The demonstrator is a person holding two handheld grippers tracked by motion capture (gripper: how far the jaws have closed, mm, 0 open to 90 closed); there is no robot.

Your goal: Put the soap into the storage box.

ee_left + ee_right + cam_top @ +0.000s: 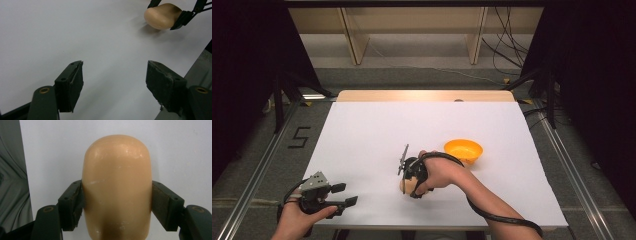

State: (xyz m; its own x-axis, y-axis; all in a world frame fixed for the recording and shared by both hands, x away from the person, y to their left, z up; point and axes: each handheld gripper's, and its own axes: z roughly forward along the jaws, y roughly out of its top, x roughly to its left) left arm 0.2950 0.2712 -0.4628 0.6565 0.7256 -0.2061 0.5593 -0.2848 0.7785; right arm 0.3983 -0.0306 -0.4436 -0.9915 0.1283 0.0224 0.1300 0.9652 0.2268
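Pressing on both flanks of the tan rounded piece (117, 187), the right gripper (117, 205) holds it between its jaws, low over the white tabletop (377, 135). An orange bowl (463, 149) sits near. The left gripper (115, 82) rests well apart, jaws spread, holding nothing.

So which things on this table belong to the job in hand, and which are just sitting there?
In the job:
- tan rounded block, clamped between the jaws of the right claw
- orange bowl, close by the right claw, perhaps the target

Lying about:
- left claw, open, jaws apart with nothing between them, near the table's front left corner
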